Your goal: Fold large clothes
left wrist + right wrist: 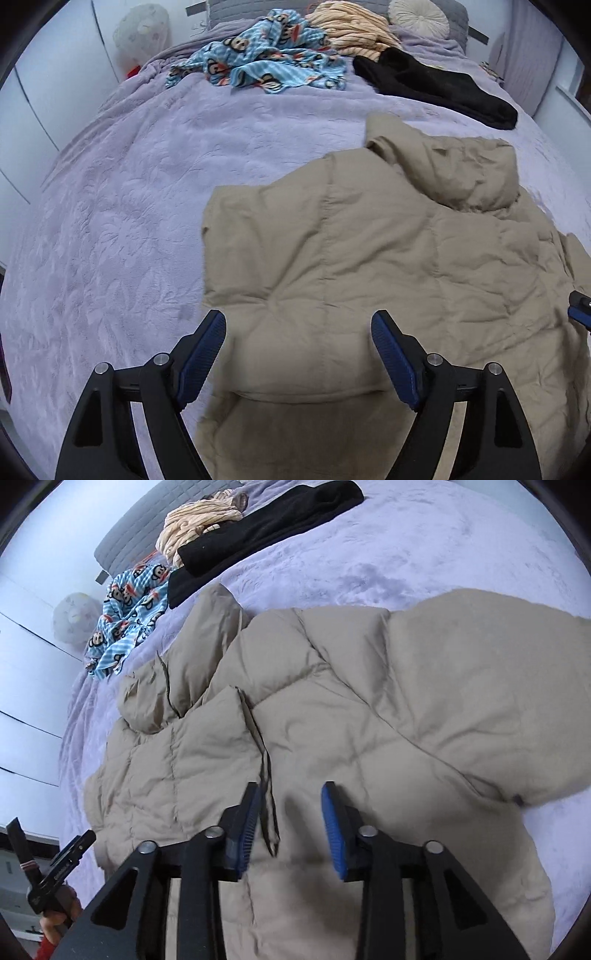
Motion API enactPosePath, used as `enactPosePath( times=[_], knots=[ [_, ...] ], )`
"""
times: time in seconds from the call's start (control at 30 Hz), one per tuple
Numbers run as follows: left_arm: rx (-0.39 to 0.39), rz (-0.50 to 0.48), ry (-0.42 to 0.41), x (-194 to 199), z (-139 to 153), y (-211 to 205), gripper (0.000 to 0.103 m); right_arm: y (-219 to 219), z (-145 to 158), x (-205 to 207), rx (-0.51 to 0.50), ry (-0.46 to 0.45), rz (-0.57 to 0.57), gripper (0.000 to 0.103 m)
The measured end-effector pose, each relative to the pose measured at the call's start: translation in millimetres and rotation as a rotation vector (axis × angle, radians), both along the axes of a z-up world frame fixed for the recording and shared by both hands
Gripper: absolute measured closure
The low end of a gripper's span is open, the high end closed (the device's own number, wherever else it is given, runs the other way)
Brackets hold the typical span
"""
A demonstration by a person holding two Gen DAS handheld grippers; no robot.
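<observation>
beige puffer jacket point(369, 258) spread flat on bed point(129, 221) for folding | left tongs point(299, 332) apart, empty, above hem | right tongs point(291, 812) apart, empty, front edge at their 10 o'clock

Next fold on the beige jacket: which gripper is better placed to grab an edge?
Likely right. The right gripper hangs open right at the jacket front-opening edge. The left gripper is open over flat quilted fabric, no edge between its fingers.
</observation>
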State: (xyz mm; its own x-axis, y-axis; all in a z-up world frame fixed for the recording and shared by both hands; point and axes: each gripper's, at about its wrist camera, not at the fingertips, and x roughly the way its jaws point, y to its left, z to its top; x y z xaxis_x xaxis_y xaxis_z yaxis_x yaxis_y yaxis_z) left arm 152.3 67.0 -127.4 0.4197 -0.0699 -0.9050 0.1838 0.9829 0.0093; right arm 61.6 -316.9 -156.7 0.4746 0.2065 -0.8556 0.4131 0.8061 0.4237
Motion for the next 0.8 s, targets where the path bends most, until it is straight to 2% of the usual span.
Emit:
enactPosePath(
  times=[0.03,0.13,0.2,0.27,0.3,0.47,0.5,0.53,0.6,0.7,0.8],
  knots=[
    [0.0,-0.023,0.003,-5.1,3.0,-12.5,0.021,-5.3,1.0,-12.5,0.022,0.002,-0.01,0.048],
    [0.013,-0.079,0.007,-19.5,9.6,-51.9,0.021,-19.0,-0.9,-40.1,0.097,0.011,-0.043,0.047],
    [-0.013,-0.105,0.035,-27.7,10.6,-74.0,0.021,-31.2,-3.7,-58.6,0.155,0.011,-0.082,0.04],
    [-0.024,-0.135,0.073,-36.5,8.2,-99.2,0.021,-44.8,-4.1,-75.0,0.17,0.01,-0.131,0.027],
    [-0.021,-0.151,0.086,-40.0,6.2,-110.7,0.021,-51.4,-4.6,-82.7,0.17,0.012,-0.155,0.024],
    [0.024,-0.226,0.086,-56.4,2.2,-166.1,0.018,-92.1,-8.0,-123.3,0.209,0.012,-0.261,0.021],
    [0.029,-0.234,0.086,-58.7,1.8,-174.9,0.002,-99.5,-7.9,-130.6,0.205,0.01,-0.277,0.02],
    [0.034,-0.236,0.079,-60.4,2.3,-182.8,0.0,-107.7,-7.8,-138.2,0.194,0.012,-0.294,0.016],
    [0.049,-0.264,0.069,-62.5,3.2,-197.8,0.0,-121.5,-7.9,-150.4,0.184,0.015,-0.319,0.014],
    [0.116,-0.292,0.059,-65.0,-0.4,-222.4,0.0,-145.8,-10.8,-166.8,0.186,0.005,-0.37,0.012],
    [0.102,-0.297,0.082,-65.3,-4.8,-236.7,0.0,-169.6,-14.0,-179.3,0.191,-0.017,-0.431,0.011]
  ],
)
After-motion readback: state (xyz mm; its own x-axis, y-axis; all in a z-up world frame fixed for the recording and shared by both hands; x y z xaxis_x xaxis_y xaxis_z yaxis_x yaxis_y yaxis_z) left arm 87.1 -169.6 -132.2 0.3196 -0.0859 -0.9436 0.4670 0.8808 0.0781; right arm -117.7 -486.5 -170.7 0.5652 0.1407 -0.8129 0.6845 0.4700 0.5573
